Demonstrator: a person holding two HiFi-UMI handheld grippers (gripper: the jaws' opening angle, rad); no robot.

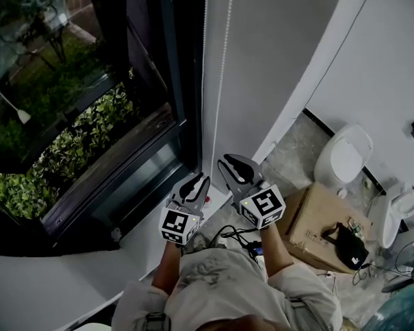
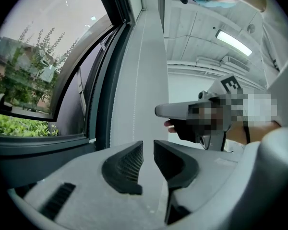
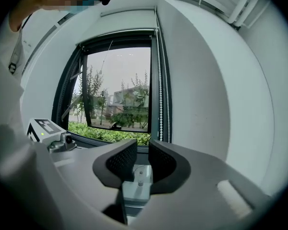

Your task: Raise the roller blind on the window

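**Now both claws hang loose below the raised blind**

Right, close in, the left claw (image 1: 197,183) is released, its pads parted with nothing between them. The right claw (image 1: 229,164) beside it is just as slack and just as empty, with only the white window sill (image 3: 136,188) showing through its gap. Both point level at the window (image 3: 117,90). Beyond them the bead chain (image 3: 160,80) drops along the frame's right edge, gripped by neither. Up top, the roller blind (image 3: 127,20) sits high, the glass uncovered. Outside there's a green hedge (image 3: 105,134).
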